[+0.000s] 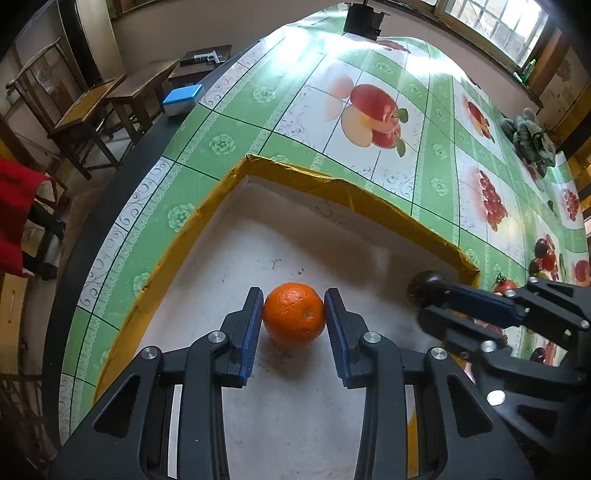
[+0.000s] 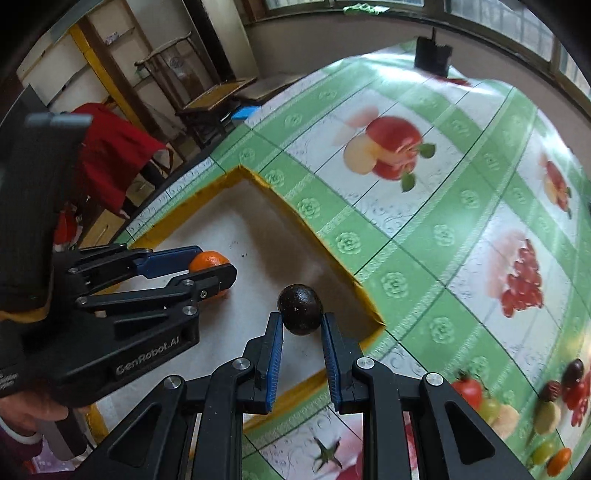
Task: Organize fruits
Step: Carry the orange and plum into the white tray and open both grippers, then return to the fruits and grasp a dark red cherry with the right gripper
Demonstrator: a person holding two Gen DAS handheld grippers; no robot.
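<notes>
A shallow box with a yellow taped rim [image 1: 325, 181] [image 2: 332, 254] and a white floor lies on the fruit-print tablecloth. My left gripper [image 1: 293, 295] [image 2: 212, 267] is shut on an orange [image 1: 294, 314] [image 2: 208, 260], held low over the middle of the box floor. My right gripper [image 2: 301, 319] [image 1: 432, 295] is shut on a dark brown round fruit [image 2: 300, 308] [image 1: 426, 288], low over the box near its right corner. Both grippers point steeply down, side by side and apart.
A grey-green bundle [image 1: 528, 140] lies on the table at the far right. A black device [image 1: 364, 18] [image 2: 432, 51] stands at the table's far edge. Left of the table are wooden chairs [image 1: 92, 110], a blue-lidded box [image 1: 183, 98] and a red garment [image 2: 110, 155].
</notes>
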